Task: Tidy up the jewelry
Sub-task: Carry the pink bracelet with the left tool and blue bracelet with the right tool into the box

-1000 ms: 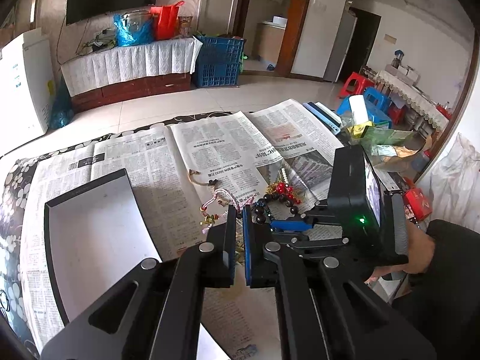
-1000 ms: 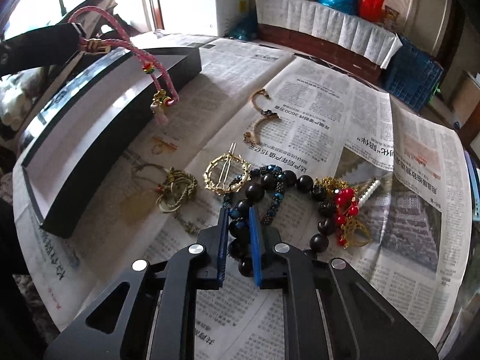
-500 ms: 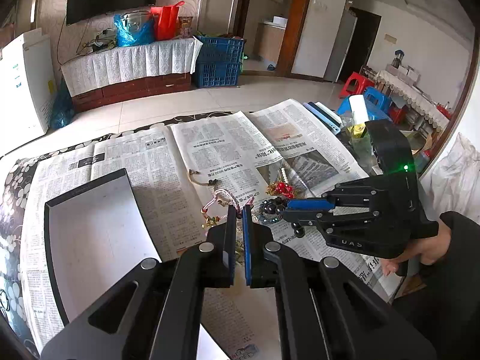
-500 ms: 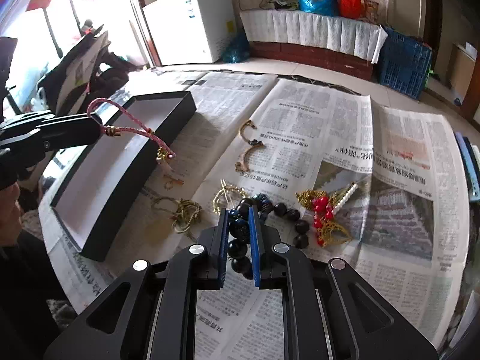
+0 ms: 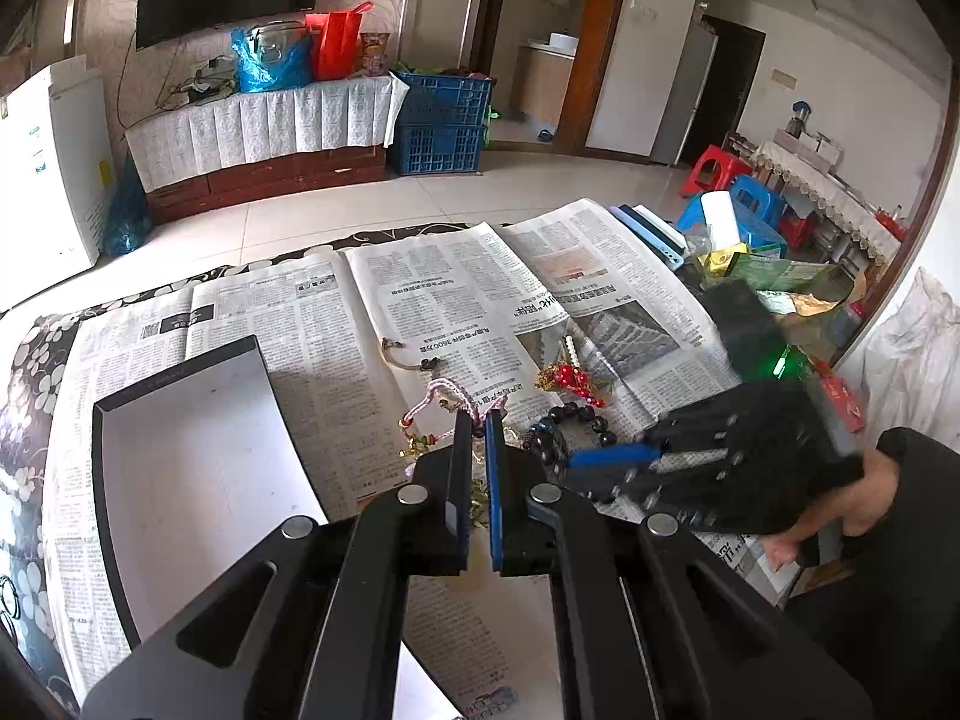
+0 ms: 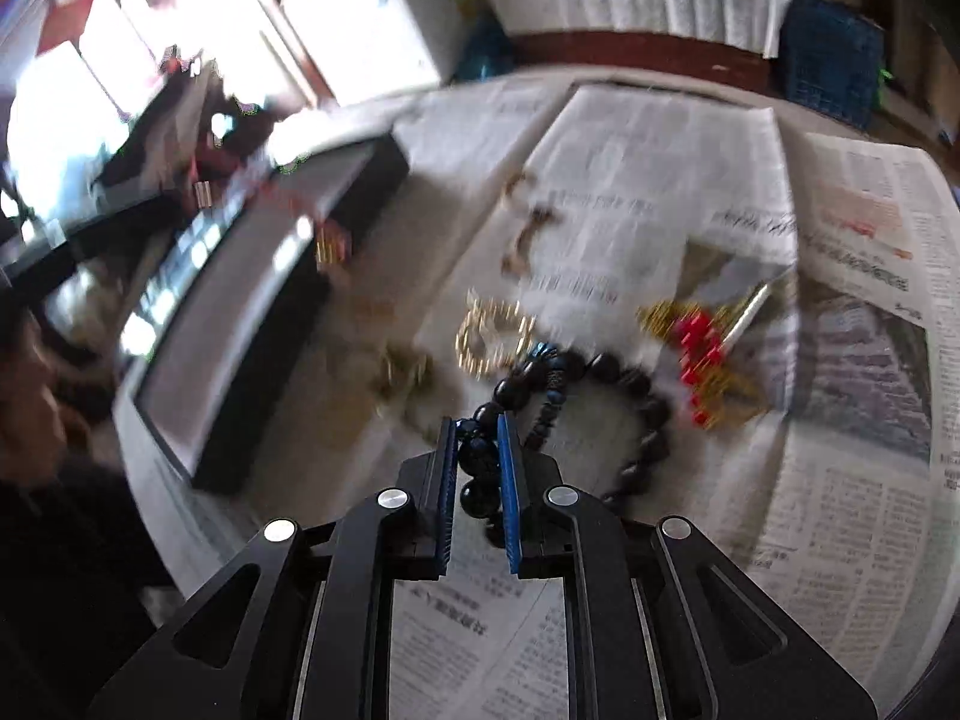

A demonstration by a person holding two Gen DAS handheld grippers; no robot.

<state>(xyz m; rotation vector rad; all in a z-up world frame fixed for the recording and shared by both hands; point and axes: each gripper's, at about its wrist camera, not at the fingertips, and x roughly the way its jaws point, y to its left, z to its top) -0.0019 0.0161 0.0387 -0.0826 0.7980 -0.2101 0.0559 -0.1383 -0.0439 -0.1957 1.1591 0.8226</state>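
Observation:
My left gripper is shut on a pink cord bracelet with small charms, held above the newspaper just right of the black tray with a white inside. My right gripper is shut on a black bead bracelet whose loop lies on the paper; it also shows in the left wrist view. A gold ring brooch, a red-and-gold piece and a bronze clasp lie around it. The right wrist view is blurred.
Newspaper covers the table. The tray stands at the left in the right wrist view. A tangled gold chain lies beside it. Boxes and packets crowd the table's far right end.
My right gripper has swung and dropped lower toward the table with the black beads in it; its view is now blurred. My left gripper keeps the pink bracelet almost still.

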